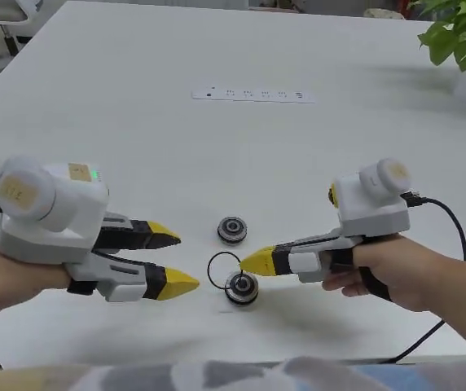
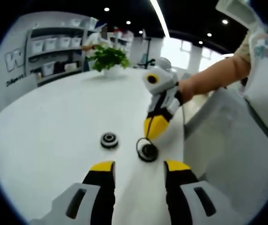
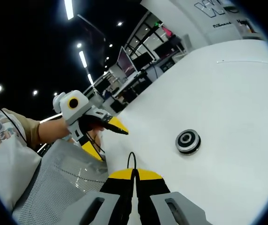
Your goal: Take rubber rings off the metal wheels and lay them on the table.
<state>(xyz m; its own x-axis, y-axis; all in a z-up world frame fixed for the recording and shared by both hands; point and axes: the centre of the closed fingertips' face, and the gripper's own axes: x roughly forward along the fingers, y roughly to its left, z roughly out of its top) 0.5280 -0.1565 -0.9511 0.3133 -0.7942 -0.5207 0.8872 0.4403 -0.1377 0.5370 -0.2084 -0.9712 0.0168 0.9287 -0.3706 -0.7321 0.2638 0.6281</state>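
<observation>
The left gripper point(image 1: 176, 261) hovers low over the table point(image 1: 135, 122) with its jaws spread and nothing between them. It points at the wheels but stays apart from both.

Just right of it lies the ring point(image 1: 210, 269), a thin black loop. One side is pinched and the other reaches the rim of the near wheel point(image 1: 241, 287); whether it is hooked on that rim I cannot tell. The far wheel point(image 1: 232, 230) sits just behind, its own rubber on.

The right gripper point(image 1: 245, 261) comes in from the right, jaws shut tight on the ring at their very tips. The right gripper view shows the loop rising from the closed tips point(image 3: 134, 174).

The main risk is that nothing pins the near wheel. If the ring is caught, a pull would likely drag or tip the wheel, or send it rolling into the far one.

The hold is also slim. A thin ring caught only at the tips could slip out under tension and snap back onto the wheel, or flick away across the table.
</observation>
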